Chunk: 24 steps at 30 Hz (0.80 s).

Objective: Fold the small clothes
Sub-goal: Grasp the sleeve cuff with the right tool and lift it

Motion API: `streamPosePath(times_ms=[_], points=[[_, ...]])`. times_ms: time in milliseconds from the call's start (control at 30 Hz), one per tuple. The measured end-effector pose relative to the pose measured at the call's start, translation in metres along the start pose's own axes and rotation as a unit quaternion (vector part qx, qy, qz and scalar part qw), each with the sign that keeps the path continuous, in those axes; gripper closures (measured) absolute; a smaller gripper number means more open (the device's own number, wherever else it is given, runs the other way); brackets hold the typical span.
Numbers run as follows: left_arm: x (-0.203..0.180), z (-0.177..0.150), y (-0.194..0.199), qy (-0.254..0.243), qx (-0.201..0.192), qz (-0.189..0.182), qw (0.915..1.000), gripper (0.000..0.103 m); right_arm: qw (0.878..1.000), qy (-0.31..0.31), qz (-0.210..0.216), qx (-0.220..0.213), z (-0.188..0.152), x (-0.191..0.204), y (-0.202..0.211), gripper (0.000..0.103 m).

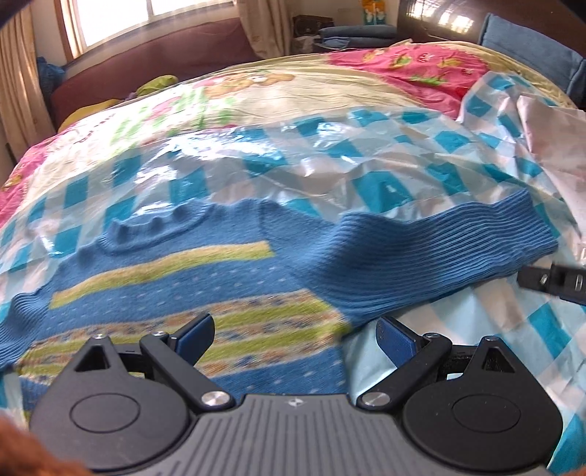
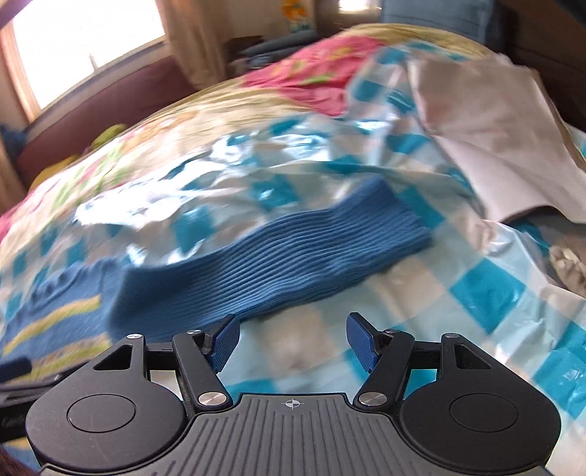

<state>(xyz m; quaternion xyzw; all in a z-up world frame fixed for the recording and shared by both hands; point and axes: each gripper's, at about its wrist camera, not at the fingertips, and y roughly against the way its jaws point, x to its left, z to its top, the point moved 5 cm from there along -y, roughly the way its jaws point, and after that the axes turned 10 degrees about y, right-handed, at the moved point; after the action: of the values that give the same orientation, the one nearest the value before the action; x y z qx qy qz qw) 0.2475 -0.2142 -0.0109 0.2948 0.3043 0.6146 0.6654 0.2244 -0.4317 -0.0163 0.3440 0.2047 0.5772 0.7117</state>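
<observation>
Blue knit sweater [image 1: 190,278] looks soft, floppy, light; lies on slick plastic sheet [image 1: 329,153], may slide. Best grab: ribbed sleeve [image 2: 285,252] cuff. Left gripper [image 1: 295,338] & right gripper [image 2: 293,338] both wide, holding nothing.

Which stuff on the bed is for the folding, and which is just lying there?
For the folding:
- blue knitted sweater, spread flat, one sleeve stretched out
- left gripper and right gripper, both open and empty

Just lying there:
- checked plastic sheet under the sweater
- pale cloth
- cartoon bedspread
- folded blue blankets
</observation>
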Motion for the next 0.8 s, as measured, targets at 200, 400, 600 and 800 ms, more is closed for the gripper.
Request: streamPosePath(times_ms=[200,400,600,800], points=[[-0.012,-0.001,-0.008,-0.008,-0.001,-0.012,0.9999,0.004,0.994,-0.105,0.02,0.002,0.006,-0.049,-0.025,0.038],[-0.009,-0.003,-0.013,-0.003,0.005,-0.013,0.9999,0.004,0.983,-0.176,0.054,0.008,0.005,-0.064,-0.058,0.04],[-0.004,-0.003,-0.012,-0.003,0.002,-0.01,0.9999,0.004,0.971,-0.23,0.063,-0.004,0.005,-0.076,-0.07,0.063],[-0.003,-0.004,-0.011,-0.005,0.001,-0.01,0.9999,0.004,0.957,-0.274,0.093,-0.006,0.007,-0.085,-0.077,0.086]])
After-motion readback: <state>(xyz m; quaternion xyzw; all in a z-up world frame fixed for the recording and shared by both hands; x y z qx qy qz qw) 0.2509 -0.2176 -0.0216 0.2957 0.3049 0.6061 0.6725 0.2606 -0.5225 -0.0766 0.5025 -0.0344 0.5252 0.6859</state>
